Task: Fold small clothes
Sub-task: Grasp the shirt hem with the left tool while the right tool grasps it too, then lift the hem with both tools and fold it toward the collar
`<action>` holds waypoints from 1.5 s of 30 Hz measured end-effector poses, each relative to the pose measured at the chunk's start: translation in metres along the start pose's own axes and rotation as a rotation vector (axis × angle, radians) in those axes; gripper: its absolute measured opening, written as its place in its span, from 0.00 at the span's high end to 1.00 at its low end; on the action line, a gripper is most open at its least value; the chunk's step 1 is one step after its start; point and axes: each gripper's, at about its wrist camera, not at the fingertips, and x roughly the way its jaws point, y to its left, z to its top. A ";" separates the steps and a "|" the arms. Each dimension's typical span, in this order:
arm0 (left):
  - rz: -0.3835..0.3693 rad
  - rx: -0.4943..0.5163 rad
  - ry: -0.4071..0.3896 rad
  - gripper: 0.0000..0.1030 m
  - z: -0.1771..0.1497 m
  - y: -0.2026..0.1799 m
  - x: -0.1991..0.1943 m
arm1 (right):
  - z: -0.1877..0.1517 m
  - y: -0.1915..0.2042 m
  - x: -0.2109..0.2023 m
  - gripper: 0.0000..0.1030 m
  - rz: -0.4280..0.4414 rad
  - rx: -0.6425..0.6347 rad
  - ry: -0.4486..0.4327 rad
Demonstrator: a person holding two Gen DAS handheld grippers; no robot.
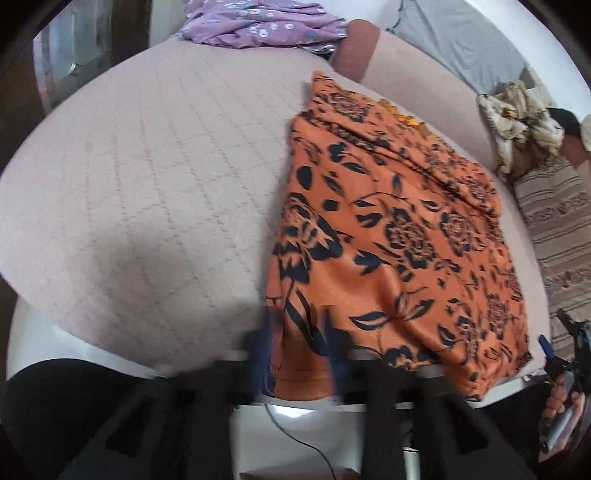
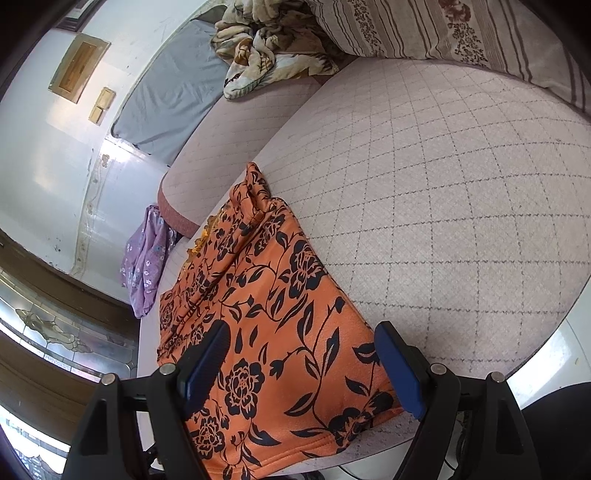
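An orange garment with a black flower print (image 1: 388,236) (image 2: 266,314) lies flat, folded over, on a pale quilted surface (image 1: 147,184) (image 2: 443,184); its near hem hangs over the front edge. My left gripper (image 1: 298,343) is blurred at the garment's near left corner. Its blue fingers (image 1: 264,343) stand apart, the cloth lying loose between them. My right gripper (image 2: 303,369) is open wide over the garment's other near corner, its blue pads (image 2: 399,373) on either side of the cloth and not pressing it. The left wrist view also shows this gripper (image 1: 565,354) at the far right, held by a hand (image 1: 561,402).
A purple flowered garment (image 1: 258,22) (image 2: 147,254) lies at the surface's far end. A crumpled beige blanket (image 1: 517,118) (image 2: 266,48), a striped pillow (image 1: 554,229) (image 2: 443,29) and a grey cushion (image 1: 458,40) (image 2: 173,107) lie beyond. A thin cable (image 1: 295,432) hangs below the front edge.
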 end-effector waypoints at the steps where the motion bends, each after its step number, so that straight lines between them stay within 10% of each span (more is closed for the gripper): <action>1: 0.022 -0.004 -0.010 0.29 0.001 -0.001 0.001 | 0.000 -0.001 0.000 0.19 -0.001 0.004 0.001; 5: -0.005 0.019 0.013 0.30 -0.001 -0.007 0.007 | 0.001 -0.006 0.003 0.20 -0.027 0.020 0.007; 9: -0.016 0.030 0.074 0.85 -0.007 -0.011 0.024 | 0.003 -0.008 0.013 0.19 -0.089 -0.004 0.024; 14: -0.077 0.012 0.052 0.94 -0.005 -0.004 0.016 | 0.000 -0.006 0.039 0.26 -0.204 -0.102 0.072; 19: -0.082 0.018 0.009 0.94 0.004 0.004 -0.006 | -0.015 0.011 0.049 0.92 -0.237 -0.277 0.146; 23: -0.086 0.017 -0.012 0.94 0.012 0.019 -0.027 | -0.015 0.012 0.031 0.92 -0.156 -0.262 0.140; 28: -0.073 0.053 0.046 0.86 0.008 0.015 -0.022 | -0.009 -0.001 0.029 0.88 -0.142 -0.173 0.162; 30: -0.053 0.051 0.049 0.56 0.008 0.014 -0.019 | -0.006 -0.006 0.034 0.87 -0.159 -0.126 0.193; 32: -0.044 0.038 0.037 0.27 0.010 0.014 -0.016 | -0.005 -0.008 0.036 0.70 -0.171 -0.103 0.205; 34: -0.048 0.032 0.031 0.27 0.013 0.013 -0.012 | -0.005 -0.010 0.037 0.39 -0.142 -0.090 0.207; 36: -0.073 0.044 0.064 0.27 0.015 0.010 0.001 | -0.007 -0.006 0.039 0.33 -0.116 -0.106 0.208; 38: -0.083 0.058 0.099 0.35 0.014 0.005 0.015 | -0.011 0.001 0.042 0.33 -0.145 -0.170 0.211; 41: -0.041 0.094 0.100 0.89 0.010 -0.001 0.021 | -0.018 0.009 0.044 0.63 -0.215 -0.267 0.216; 42: -0.082 0.101 0.100 0.95 0.009 -0.002 0.019 | -0.019 0.010 0.046 0.85 -0.234 -0.292 0.229; 45: -0.116 0.119 0.080 0.96 0.012 -0.003 0.010 | -0.019 0.009 0.044 0.92 -0.186 -0.281 0.271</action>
